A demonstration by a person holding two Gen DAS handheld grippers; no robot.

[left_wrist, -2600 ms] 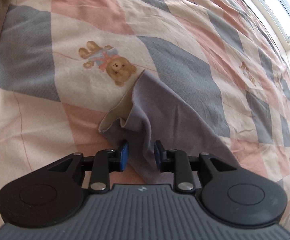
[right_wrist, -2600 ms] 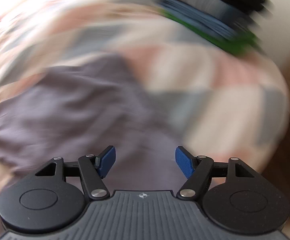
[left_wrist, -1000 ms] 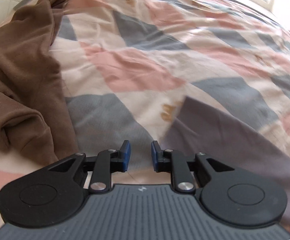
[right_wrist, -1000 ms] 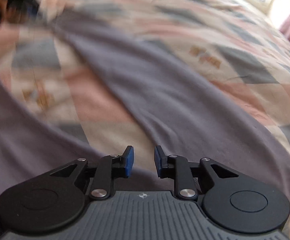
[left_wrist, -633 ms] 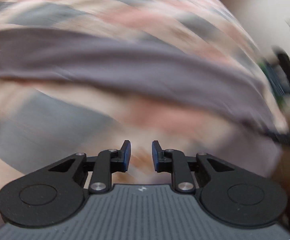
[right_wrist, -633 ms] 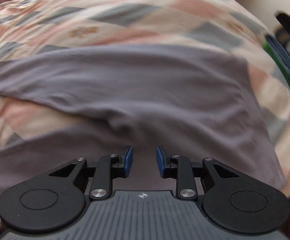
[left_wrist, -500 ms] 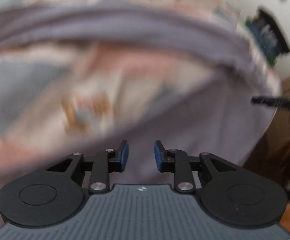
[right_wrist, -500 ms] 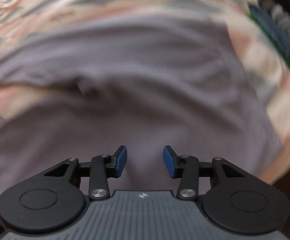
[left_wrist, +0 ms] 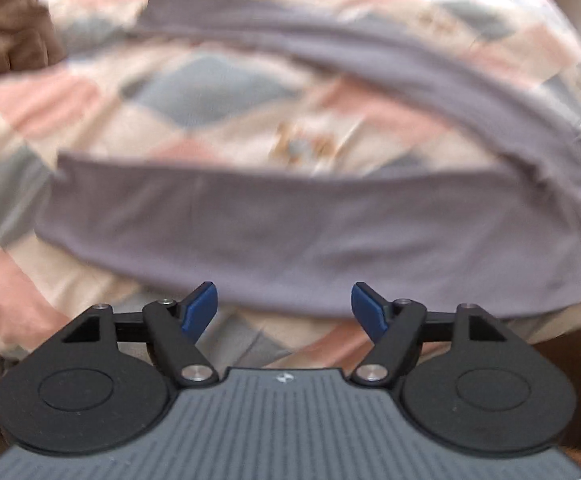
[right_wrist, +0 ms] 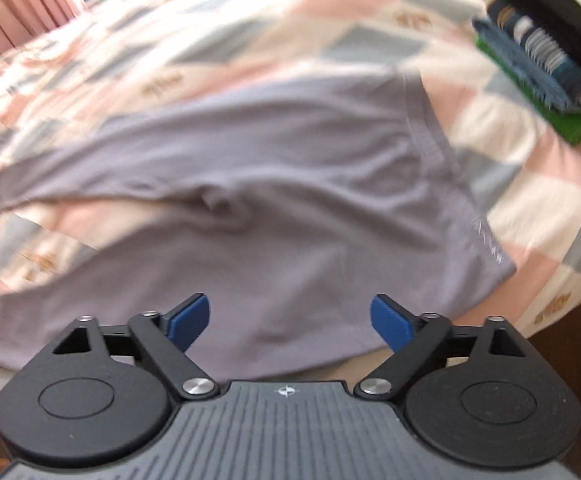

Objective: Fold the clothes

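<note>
A pair of grey-purple trousers (left_wrist: pixel 290 232) lies flat on the patchwork bed cover, its two legs spread apart in a V. The near leg runs across the left wrist view, the far leg (left_wrist: pixel 370 56) arcs behind it. My left gripper (left_wrist: pixel 283 308) hovers open just short of the near leg's lower edge, holding nothing. In the right wrist view the waist end of the trousers (right_wrist: pixel 290 220) fills the middle, with a small crease at the crotch. My right gripper (right_wrist: pixel 289 318) is open above the waist area, empty.
A brown garment (left_wrist: pixel 6 36) is heaped at the far left. A stack of folded clothes (right_wrist: pixel 542 52), black over blue and green, sits at the bed's right corner. The bed edge (right_wrist: pixel 550 312) drops off at right. Pink curtains (right_wrist: pixel 22 4) hang beyond.
Both grippers have opened wide from nearly shut. Both views swung round to face the trousers lying spread on the bed.
</note>
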